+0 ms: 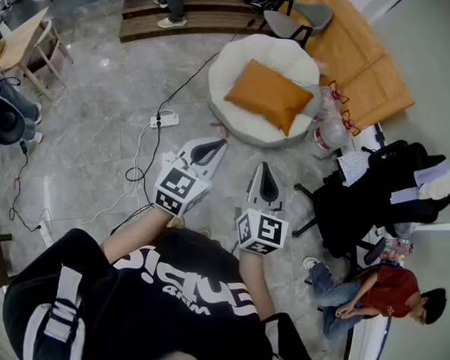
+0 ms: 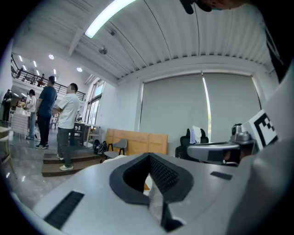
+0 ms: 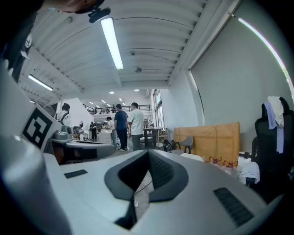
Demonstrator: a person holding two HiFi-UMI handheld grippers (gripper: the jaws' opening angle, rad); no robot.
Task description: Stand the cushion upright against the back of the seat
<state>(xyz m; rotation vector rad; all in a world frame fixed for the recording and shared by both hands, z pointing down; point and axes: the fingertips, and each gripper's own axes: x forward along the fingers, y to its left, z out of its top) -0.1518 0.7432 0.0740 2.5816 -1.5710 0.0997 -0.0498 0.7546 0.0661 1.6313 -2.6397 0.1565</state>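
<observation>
Left tongs (image 1: 218,144) are pinched right together with nothing between the pads, and the left gripper view confirms it, black ribbed pads meeting (image 2: 149,156). Right tongs (image 1: 265,167), same story, closed on nothing (image 3: 148,153), and both are held about level over the floor, side by side. Each carries its cube of black-and-white square markers. For writing, I've got white lettering (image 1: 181,275) across the black shirt below me, upside down from the head view, and I can't read it for certain. Now the cushion (image 1: 270,94): orange, rectangular, plump, lying flat and skewed on the seat (image 1: 240,58), a round white padded chair, well ahead of both tongs. It is not upright. Underneath is glossy grey marble-look floor (image 1: 91,129), with a white power strip (image 1: 165,120) and black cables trailing near the left tongs. To the right is a black office chair (image 1: 360,203) draped with clothes, and a person in a red shirt (image 1: 385,292) sits on the floor beyond it. Clear bags with red ties (image 1: 331,117) sit beside the seat, tan wooden panels (image 1: 361,66) behind. Wooden steps (image 1: 197,14) run along the back, and the gripper views show a white ribbed ceiling with tube lights (image 3: 111,41).
</observation>
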